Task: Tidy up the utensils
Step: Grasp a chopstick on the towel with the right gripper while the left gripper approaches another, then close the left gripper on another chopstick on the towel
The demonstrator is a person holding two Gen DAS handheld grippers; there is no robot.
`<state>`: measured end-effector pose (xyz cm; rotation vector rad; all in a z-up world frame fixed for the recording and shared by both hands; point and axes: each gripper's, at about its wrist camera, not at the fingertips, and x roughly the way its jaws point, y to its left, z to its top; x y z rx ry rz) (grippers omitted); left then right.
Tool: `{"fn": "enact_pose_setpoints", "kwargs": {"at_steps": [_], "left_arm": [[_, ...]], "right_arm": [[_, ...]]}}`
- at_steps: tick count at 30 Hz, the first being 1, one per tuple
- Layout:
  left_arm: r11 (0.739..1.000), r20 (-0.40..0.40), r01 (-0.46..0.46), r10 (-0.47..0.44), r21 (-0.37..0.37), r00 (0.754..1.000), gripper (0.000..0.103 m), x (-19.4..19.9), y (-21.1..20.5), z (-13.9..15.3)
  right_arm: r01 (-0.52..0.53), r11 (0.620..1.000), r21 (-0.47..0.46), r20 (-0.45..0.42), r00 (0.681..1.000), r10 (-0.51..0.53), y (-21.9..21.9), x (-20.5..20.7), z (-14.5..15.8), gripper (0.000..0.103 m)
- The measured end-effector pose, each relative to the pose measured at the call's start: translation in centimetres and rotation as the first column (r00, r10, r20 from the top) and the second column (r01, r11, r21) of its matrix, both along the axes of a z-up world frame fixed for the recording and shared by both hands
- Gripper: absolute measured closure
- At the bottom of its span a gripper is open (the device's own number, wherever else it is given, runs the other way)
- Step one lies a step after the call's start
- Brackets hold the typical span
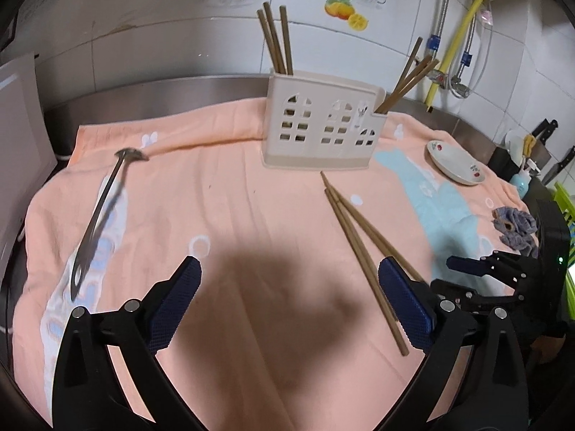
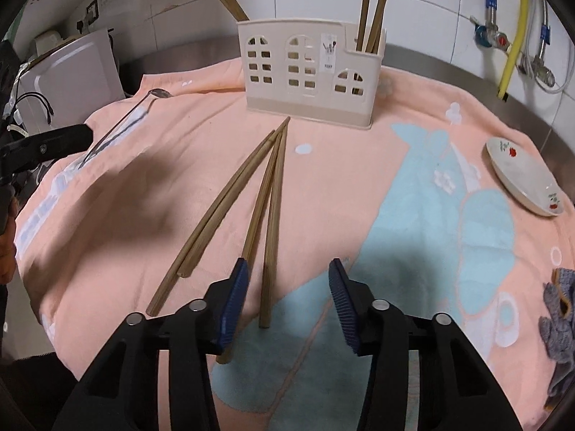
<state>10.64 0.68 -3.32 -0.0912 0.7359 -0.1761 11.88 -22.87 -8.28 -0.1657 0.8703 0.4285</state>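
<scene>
A cream utensil holder (image 1: pixel 323 125) (image 2: pixel 311 72) with window cut-outs stands at the back of the peach towel, with chopsticks upright in both end compartments. Several loose wooden chopsticks (image 2: pixel 230 201) (image 1: pixel 355 237) lie fanned out on the towel in front of it. A metal spoon (image 1: pixel 102 212) (image 2: pixel 118 125) lies at the left. My left gripper (image 1: pixel 287 265) is wide open over bare towel, the chopsticks just beside its right finger. My right gripper (image 2: pixel 287 264) is open low over the chopsticks' near ends; one chopstick lies between its fingers, untouched by the pads.
A small white plate (image 1: pixel 454 161) (image 2: pixel 521 179) with red flowers sits at the right of the towel, a grey cloth (image 1: pixel 515 226) (image 2: pixel 560 323) near its right edge. A white board (image 2: pixel 72 75) leans at the left. Pipes and a yellow hose (image 1: pixel 463 25) run down the tiled wall.
</scene>
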Motion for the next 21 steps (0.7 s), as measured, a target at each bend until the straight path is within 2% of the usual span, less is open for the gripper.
{"fn": "enact_pose_setpoints", "kwargs": {"at_steps": [8, 12, 16, 18, 21], "left_arm": [[1.000, -0.041, 0.000, 0.000, 0.006, 0.999, 0.005, -0.9, -0.3, -1.3], [1.000, -0.066, 0.015, -0.014, 0.013, 0.998, 0.005, -1.1, -0.9, -2.1], [0.998, -0.095, 0.053, -0.050, 0.025, 0.994, 0.005, -1.4, -2.4, -3.2], [0.997, -0.102, 0.070, -0.066, 0.035, 0.993, 0.005, -1.4, -3.2, -3.6], [0.994, -0.114, 0.099, -0.093, 0.046, 0.989, 0.005, -1.3, -4.5, -4.0]], "right_arm": [[-0.014, 1.000, 0.002, -0.025, 1.000, 0.014, 0.6, 0.4, -1.1, 0.079], [-0.027, 1.000, -0.010, -0.023, 0.999, 0.027, 1.2, 0.5, -1.5, 0.083], [-0.027, 0.999, -0.027, -0.008, 1.000, 0.027, 1.5, 0.7, -1.6, 0.089], [-0.023, 0.999, -0.023, -0.006, 1.000, 0.023, 1.2, 0.7, -1.5, 0.095], [-0.014, 1.000, -0.011, -0.008, 1.000, 0.014, 0.6, 0.8, -1.5, 0.096]]}}
